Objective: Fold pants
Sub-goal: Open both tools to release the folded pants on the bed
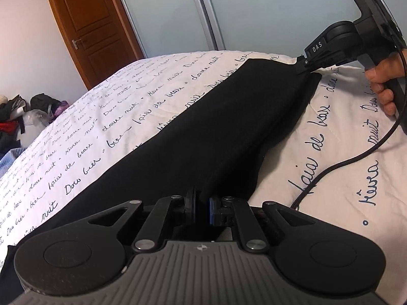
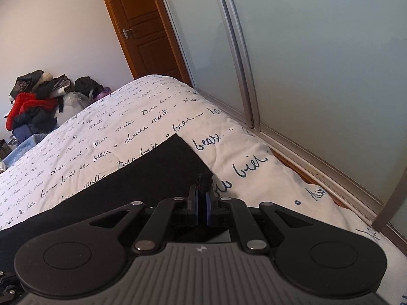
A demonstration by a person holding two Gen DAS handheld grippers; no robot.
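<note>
Black pants [image 1: 216, 132] lie stretched along a white bedspread [image 1: 101, 117] with dark script. My left gripper [image 1: 202, 203] is shut on the near edge of the pants. My right gripper [image 1: 302, 67] shows at the far right of the left wrist view, shut on the far corner of the pants, with a hand on its handle. In the right wrist view my right gripper [image 2: 202, 195] pinches a bunched bit of the pants [image 2: 157, 167] between its blue pads.
A wooden door [image 1: 89, 25] and sliding wardrobe panels [image 2: 318, 63] stand behind the bed. A pile of clothes [image 2: 33, 99] sits at the far left. A black cable [image 1: 356, 157] runs across the bedspread from the right gripper. The bed edge [image 2: 292, 157] is beside the wardrobe.
</note>
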